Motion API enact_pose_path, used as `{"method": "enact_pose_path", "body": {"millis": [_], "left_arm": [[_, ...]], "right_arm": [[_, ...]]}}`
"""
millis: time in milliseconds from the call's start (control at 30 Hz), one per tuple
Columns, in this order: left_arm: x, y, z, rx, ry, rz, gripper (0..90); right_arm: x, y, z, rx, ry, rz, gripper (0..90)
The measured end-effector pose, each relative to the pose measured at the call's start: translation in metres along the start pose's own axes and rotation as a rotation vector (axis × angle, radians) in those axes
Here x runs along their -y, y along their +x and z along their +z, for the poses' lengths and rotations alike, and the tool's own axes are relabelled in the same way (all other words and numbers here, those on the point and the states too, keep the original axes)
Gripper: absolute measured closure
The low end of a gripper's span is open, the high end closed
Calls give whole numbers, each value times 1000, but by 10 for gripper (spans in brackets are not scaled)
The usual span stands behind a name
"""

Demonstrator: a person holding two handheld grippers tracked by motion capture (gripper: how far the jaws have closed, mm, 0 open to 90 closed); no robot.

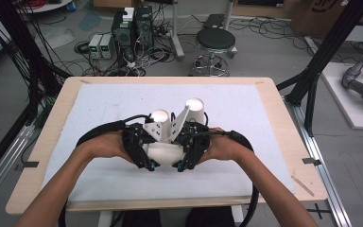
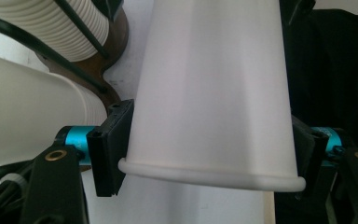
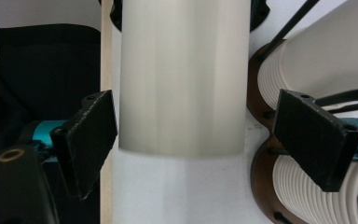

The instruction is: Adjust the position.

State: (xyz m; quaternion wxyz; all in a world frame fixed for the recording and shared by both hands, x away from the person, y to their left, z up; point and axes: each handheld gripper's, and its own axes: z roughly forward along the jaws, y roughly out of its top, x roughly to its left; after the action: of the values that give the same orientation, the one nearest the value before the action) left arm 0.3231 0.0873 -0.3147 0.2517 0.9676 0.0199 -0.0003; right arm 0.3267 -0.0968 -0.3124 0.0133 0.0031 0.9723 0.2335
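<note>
Left tongs [image 2: 209, 156] clamp the white tapered paper cup [image 2: 209, 93] by its rim, low over the desk [image 1: 264, 118], while right tongs [image 3: 209, 140] stand wide around its base, unclamped — separation looks half done.

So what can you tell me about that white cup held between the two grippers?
The white cup looks like smooth matte paper or plastic, tapered, with a rolled rim at its wide end. It lies on its side above the white mat, near the table's front edge. The left gripper is clamped across it just behind the rim, pads pressing both sides. The right gripper straddles its narrow end with the jaws open, a gap visible on one side.
</note>
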Motion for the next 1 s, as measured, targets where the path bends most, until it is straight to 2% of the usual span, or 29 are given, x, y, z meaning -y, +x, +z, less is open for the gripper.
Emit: {"method": "enact_pose_path", "body": {"millis": [633,767,867,900,933,1000], "left_arm": [[-2,0,-2,4,-19,1,293],[-2,1,-1,5,-19,6,293],[-2,1,0,3,-18,7,293],[-2,1,0,0,-14,12,293],[-3,3,-1,-2,9,40,293],[-3,1,2,10,-23,6,293]], "right_arm": [[-8,0,11,-14,0,-8,145],[-9,-1,13,-12,2,-14,177],[-9,-1,12,-37,1,-10,228],[-9,-1,12,-34,0,-14,236],[-9,-1,12,-32,2,-15,238],[-10,0,13,-34,2,-15,241]]}}
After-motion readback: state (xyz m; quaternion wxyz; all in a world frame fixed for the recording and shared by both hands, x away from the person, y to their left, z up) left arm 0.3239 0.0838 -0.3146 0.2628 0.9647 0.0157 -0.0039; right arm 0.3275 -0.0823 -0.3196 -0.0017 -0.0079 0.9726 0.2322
